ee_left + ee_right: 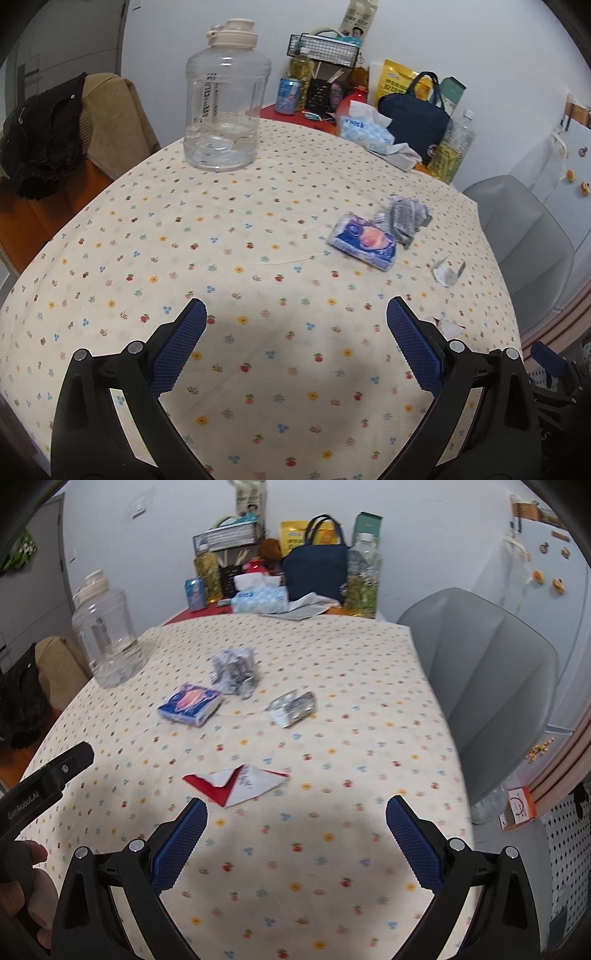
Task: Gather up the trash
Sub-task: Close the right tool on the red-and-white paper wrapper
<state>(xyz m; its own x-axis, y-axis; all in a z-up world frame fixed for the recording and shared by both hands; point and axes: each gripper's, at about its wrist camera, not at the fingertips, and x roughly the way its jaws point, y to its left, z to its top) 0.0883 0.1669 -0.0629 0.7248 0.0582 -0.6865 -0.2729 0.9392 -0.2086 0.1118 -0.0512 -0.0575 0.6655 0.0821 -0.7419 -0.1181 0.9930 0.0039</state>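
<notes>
Both grippers looked same build: matte black plastic arms forking into Y shape at bottom of frame. Left gripper (295, 314) had blue pads (183, 343) with fine grid texture on inner faces, silver round screws (135, 347) at pivots. Right gripper (295, 808) same deal, blue textured pads (181, 843), shiny screw heads (457, 844). In right wrist view, left edge, black gripper body carried white "GenRobot.AI" lettering (26, 806) plus small screw. Hand (22, 882) at lower left, no sleeve visible.
</notes>
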